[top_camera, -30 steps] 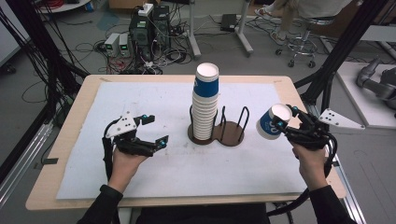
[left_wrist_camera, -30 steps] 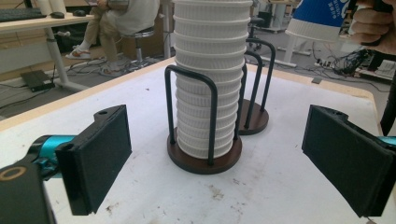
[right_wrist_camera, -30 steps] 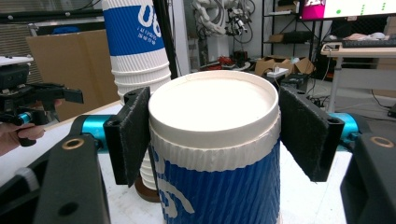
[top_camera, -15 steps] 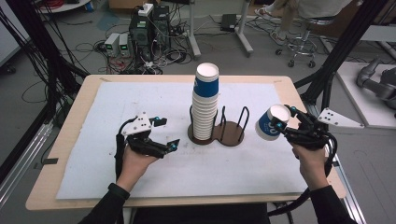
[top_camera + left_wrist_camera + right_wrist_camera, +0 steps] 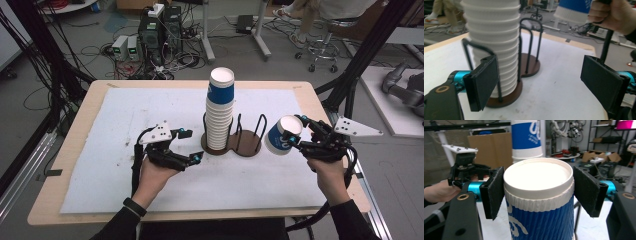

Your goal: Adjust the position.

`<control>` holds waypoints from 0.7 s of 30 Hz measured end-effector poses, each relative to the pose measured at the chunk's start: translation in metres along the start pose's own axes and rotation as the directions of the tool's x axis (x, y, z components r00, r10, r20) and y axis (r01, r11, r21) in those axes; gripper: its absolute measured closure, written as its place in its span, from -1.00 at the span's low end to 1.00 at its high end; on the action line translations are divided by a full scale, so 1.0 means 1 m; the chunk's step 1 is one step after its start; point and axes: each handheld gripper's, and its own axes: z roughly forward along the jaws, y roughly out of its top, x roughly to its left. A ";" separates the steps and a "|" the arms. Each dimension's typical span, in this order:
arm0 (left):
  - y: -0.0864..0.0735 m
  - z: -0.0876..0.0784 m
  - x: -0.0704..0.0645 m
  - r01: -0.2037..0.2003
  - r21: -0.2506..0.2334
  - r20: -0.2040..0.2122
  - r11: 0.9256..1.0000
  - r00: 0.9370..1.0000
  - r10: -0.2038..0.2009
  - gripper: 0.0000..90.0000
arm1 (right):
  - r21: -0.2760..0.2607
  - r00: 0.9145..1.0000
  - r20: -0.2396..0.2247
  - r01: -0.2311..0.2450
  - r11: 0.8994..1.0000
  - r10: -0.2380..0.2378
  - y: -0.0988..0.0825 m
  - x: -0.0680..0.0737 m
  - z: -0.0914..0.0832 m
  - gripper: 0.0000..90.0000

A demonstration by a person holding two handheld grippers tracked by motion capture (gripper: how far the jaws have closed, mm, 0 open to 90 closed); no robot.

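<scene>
While the right gripper (image 5: 295, 136) stays clamped on the blue paper cup (image 5: 280, 136), the left gripper's (image 5: 187, 146) jaws, closing yet apart, should square up on the cup stack (image 5: 220, 112); steady there.

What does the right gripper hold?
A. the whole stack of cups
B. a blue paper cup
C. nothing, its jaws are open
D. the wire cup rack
B: in the right gripper view the pads of the right gripper press on both sides of a blue cup, away from the stack in the rack.
</scene>
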 end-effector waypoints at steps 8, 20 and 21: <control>0.007 0.015 -0.011 -0.021 -0.018 0.060 1.000 0.998 0.022 -0.77 | 0.014 0.998 -0.057 0.000 1.000 0.001 -0.001 0.007 0.008 -0.34; 0.024 0.052 -0.032 -0.035 -0.003 0.201 0.999 0.979 0.035 -0.77 | 0.053 0.985 -0.170 -0.035 0.998 0.044 -0.002 0.022 0.027 -0.34; 0.026 0.056 -0.035 -0.039 0.000 0.213 0.999 0.976 0.038 -0.77 | 0.059 0.982 -0.181 -0.039 0.998 0.049 -0.002 0.023 0.029 -0.34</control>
